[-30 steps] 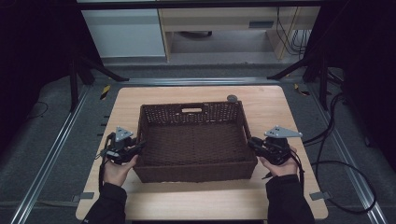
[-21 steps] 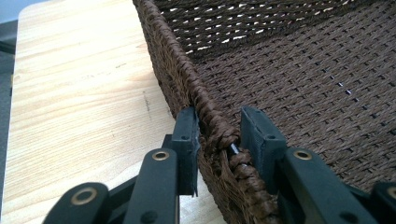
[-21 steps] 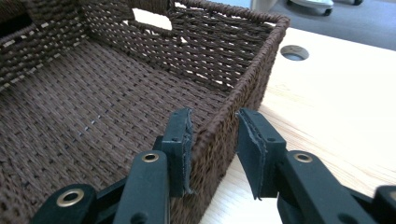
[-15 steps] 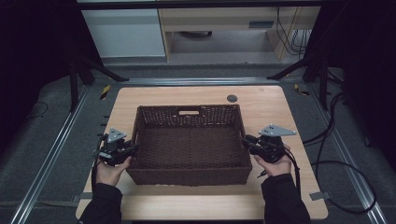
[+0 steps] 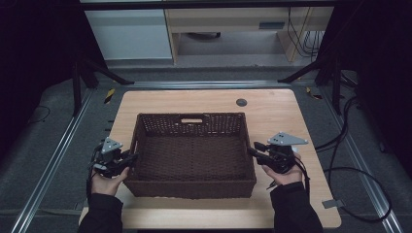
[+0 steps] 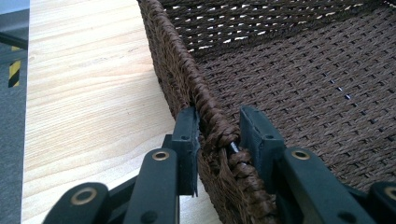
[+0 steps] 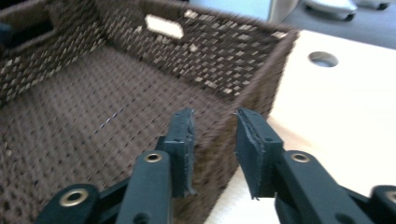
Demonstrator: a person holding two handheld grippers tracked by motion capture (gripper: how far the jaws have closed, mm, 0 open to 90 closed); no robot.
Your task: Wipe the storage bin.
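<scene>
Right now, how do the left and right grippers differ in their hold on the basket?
The left gripper pinches the basket rim at its left wall; the right gripper straddles the right wall with a gap showing, its jaws having just opened. Left grips; right looks released. Both sit at mid-wall, each in a hand.

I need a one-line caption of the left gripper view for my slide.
Left gripper clamped on the braided rim of the brown woven basket, on a light wooden table.

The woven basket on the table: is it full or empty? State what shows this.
Empty. In the high view the basket shows only its bare woven floor, and both gripper views show the same bare weave inside it.
</scene>
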